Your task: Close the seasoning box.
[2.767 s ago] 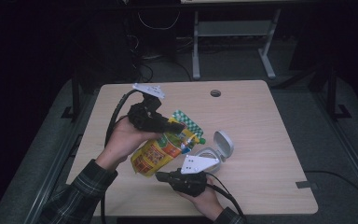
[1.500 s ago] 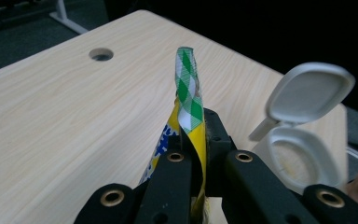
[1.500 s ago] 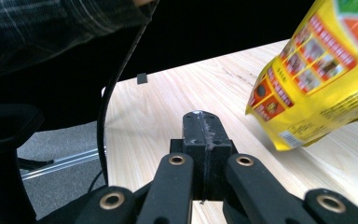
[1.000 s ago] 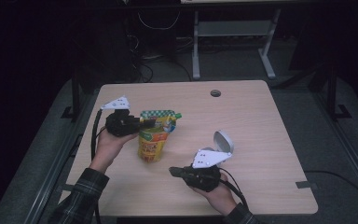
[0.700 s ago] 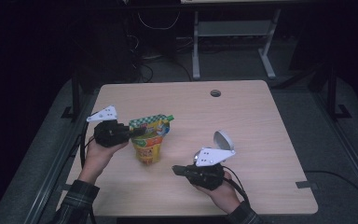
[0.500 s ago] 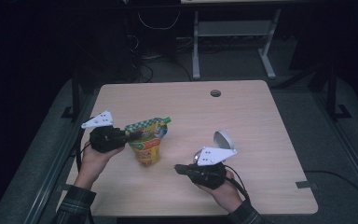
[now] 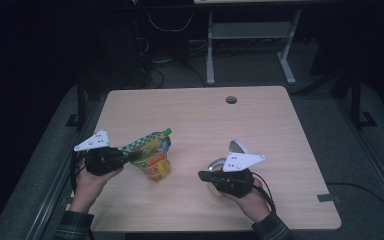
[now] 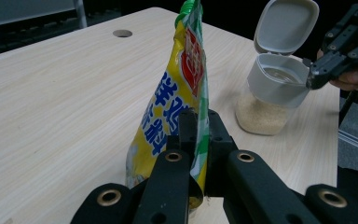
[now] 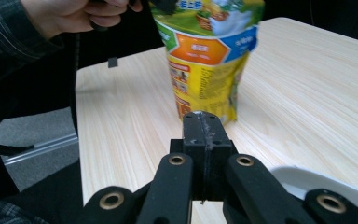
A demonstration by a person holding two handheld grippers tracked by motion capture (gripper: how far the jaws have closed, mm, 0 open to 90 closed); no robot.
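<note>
A yellow and green spouted pouch (image 7: 152, 159) stands upright with its base on the wooden table (image 7: 260, 125). My left gripper (image 7: 130, 156) is shut on the pouch's side edge (image 8: 191, 93), and its jaws (image 8: 199, 126) pinch the seam. A clear jar (image 8: 265, 100) of beige granules stands to the right with its white flip lid (image 8: 286, 25) open. My right gripper (image 7: 202, 175) is shut with nothing between its jaws (image 9: 205, 123). Its tip (image 8: 312, 77) sits at the jar's rim (image 9: 321, 186). Beyond it, the pouch (image 9: 207, 60) faces the right gripper view.
A round cable hole (image 7: 231, 99) lies near the table's far edge. A white metal frame (image 7: 250, 45) and cables stand on the dark floor behind the table. A hand in a plaid sleeve (image 9: 9, 28) holds the left gripper.
The left hand has carried the pouch toward the near left and lower, and the pouch now rests on the table. The right hand has shifted slightly beside the jar.
</note>
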